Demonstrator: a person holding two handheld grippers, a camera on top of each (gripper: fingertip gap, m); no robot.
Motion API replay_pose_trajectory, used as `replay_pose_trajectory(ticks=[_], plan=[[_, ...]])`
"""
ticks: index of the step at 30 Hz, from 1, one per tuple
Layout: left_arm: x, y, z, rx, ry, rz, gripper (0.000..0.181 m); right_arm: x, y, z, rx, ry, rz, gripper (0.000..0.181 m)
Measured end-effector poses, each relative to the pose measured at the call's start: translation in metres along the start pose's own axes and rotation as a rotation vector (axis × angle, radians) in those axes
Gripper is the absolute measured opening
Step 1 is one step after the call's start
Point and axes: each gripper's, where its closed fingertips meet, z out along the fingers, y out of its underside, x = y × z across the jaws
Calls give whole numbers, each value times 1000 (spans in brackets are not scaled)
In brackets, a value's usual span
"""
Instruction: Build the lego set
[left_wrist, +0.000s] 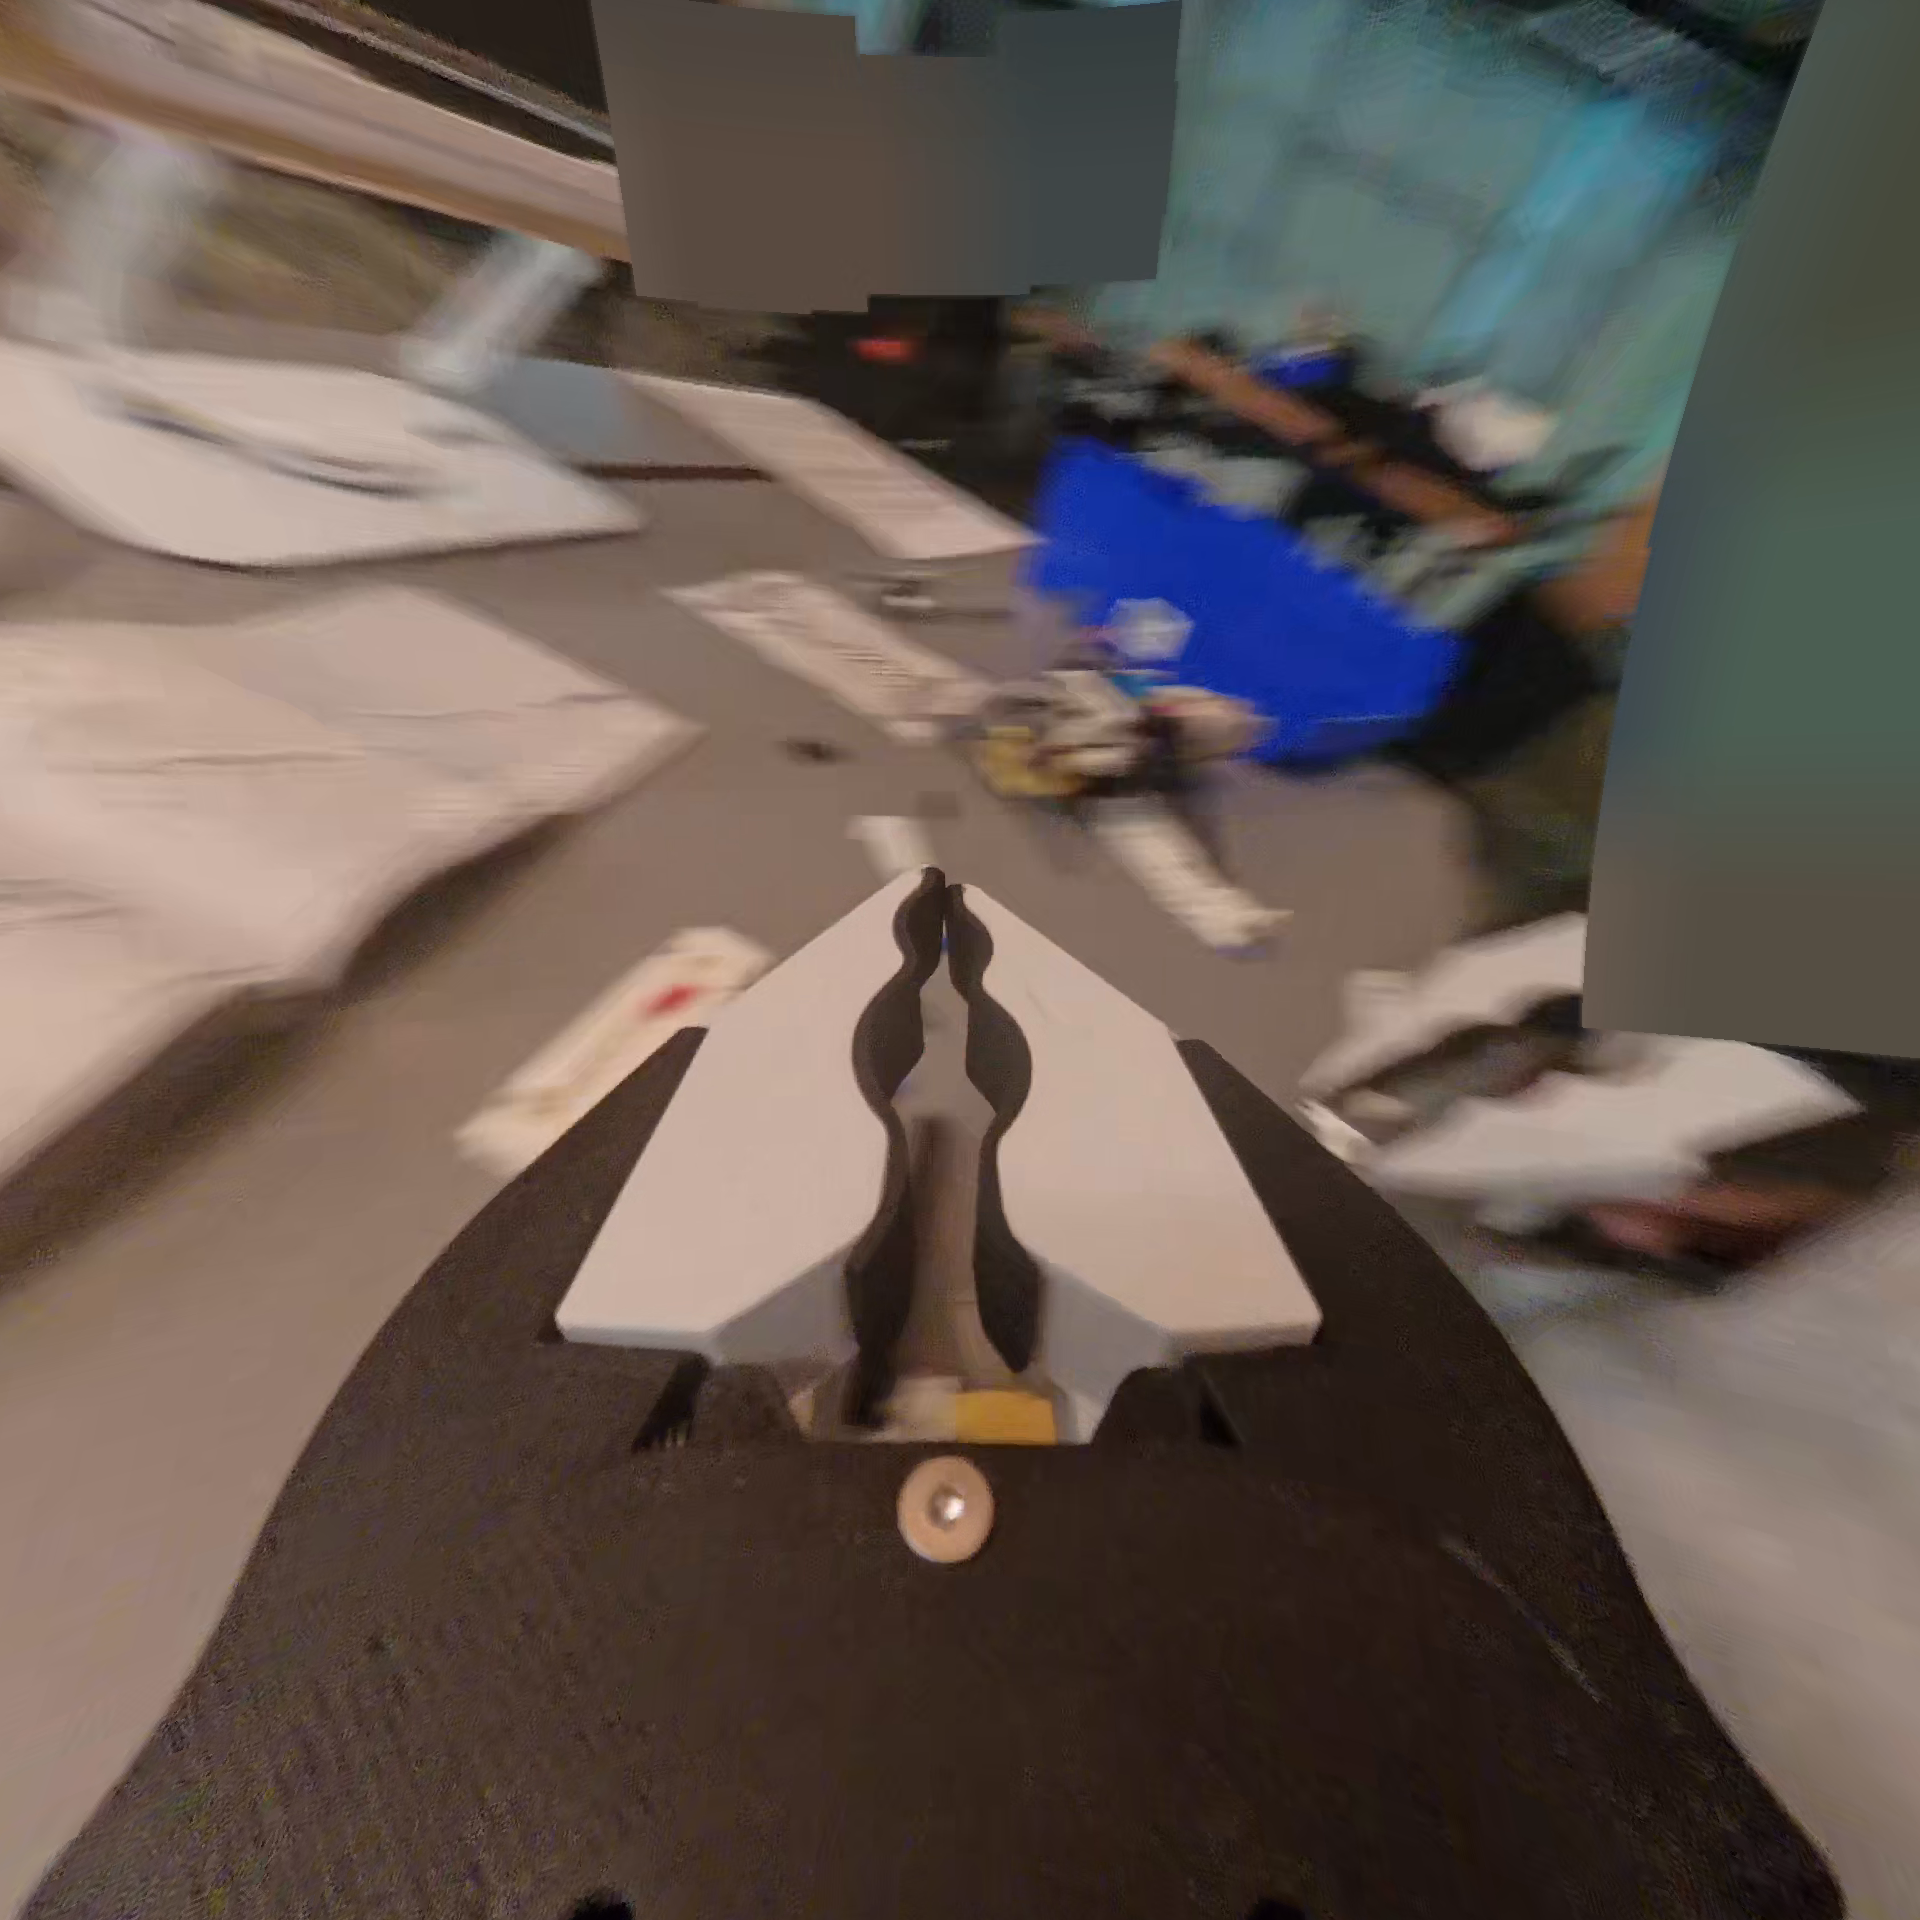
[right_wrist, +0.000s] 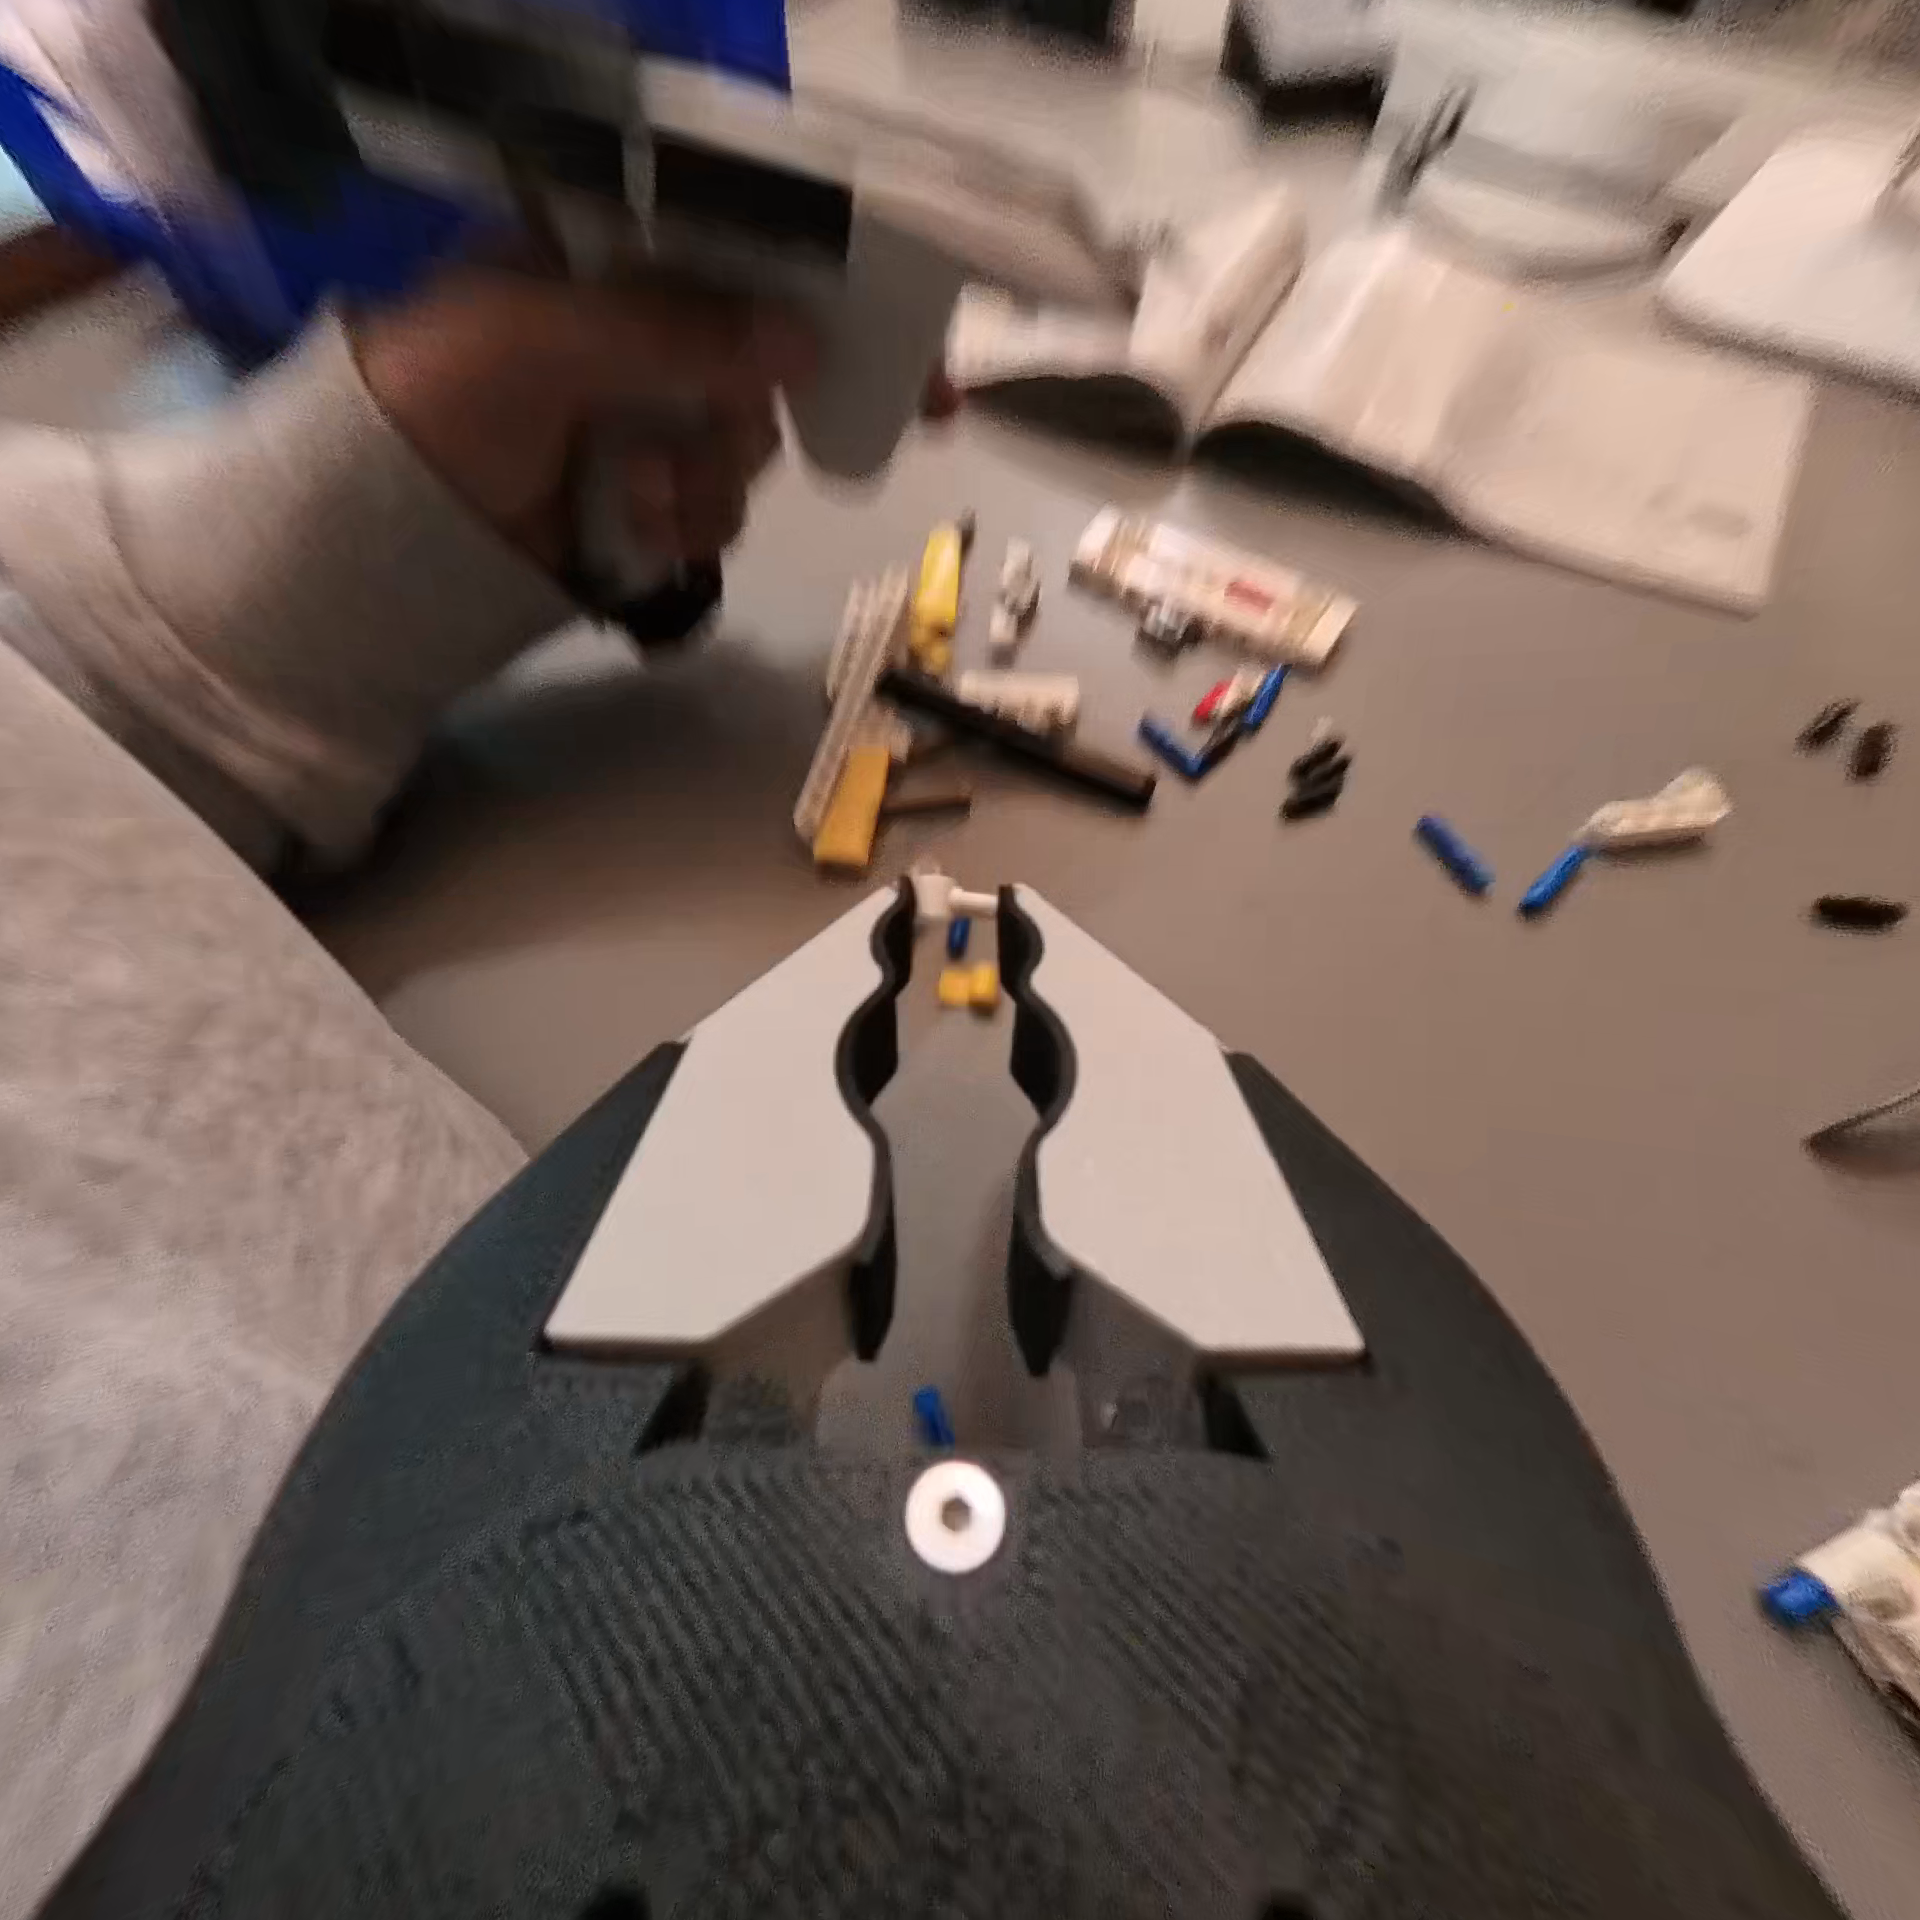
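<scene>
Both views are pretty smeared with motion blur, so take the small stuff loosely.

Left wrist view: the left claw (left_wrist: 943, 891) has its tips pressed together, or nearly. There may be a speck of blue between them, but I can't tell if it's pinching anything. Past the tips, toward 1 o'clock, a cluster of lego pieces (left_wrist: 1081, 743) sits on the grey desk (left_wrist: 665, 831), with a white beam (left_wrist: 1179, 878) lying just this side of it. A bright blue bin (left_wrist: 1236, 603) is right behind the cluster. White paper sheets (left_wrist: 312, 748) spread out at 9 to 10 o'clock, and a crumpled plastic bag (left_wrist: 1538, 1101) lies at 3 o'clock. The bin only shows properly in this view.

Right wrist view: the right claw (right_wrist: 954, 896) is slightly spread and pinching a small white pin piece (right_wrist: 948, 896) crosswise at the tips. This view shows the parts much more clearly. The half-built lego assembly (right_wrist: 883, 717), tan, yellow and black, sits at 12 o'clock just beyond the tips. A white brick strip (right_wrist: 1216, 587) is at 1 o'clock. Loose blue pins (right_wrist: 1455, 854) and small black pins (right_wrist: 1314, 774) scatter out toward 2 to 3 o'clock. A small yellow piece (right_wrist: 966, 985) lies on the desk in the gap between the fingers. An open instruction booklet (right_wrist: 1455, 416) is at 1 o'clock further back, and a person's sleeve (right_wrist: 208, 582) fills 10 o'clock.
</scene>
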Motion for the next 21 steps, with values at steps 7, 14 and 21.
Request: replay_pose_trajectory(ticks=[7, 14, 21], plan=[[99, 11, 23, -70, 629, -512, 21, 10, -35, -50, 133, 90, -467, 14], [138, 20, 30, -179, 755, -506, 2, 14, -39, -65, 157, 117, -667, 15], [150, 16, 28, -194, 863, -567, 9, 13, -42, -72, 192, 87, -707, 14]])
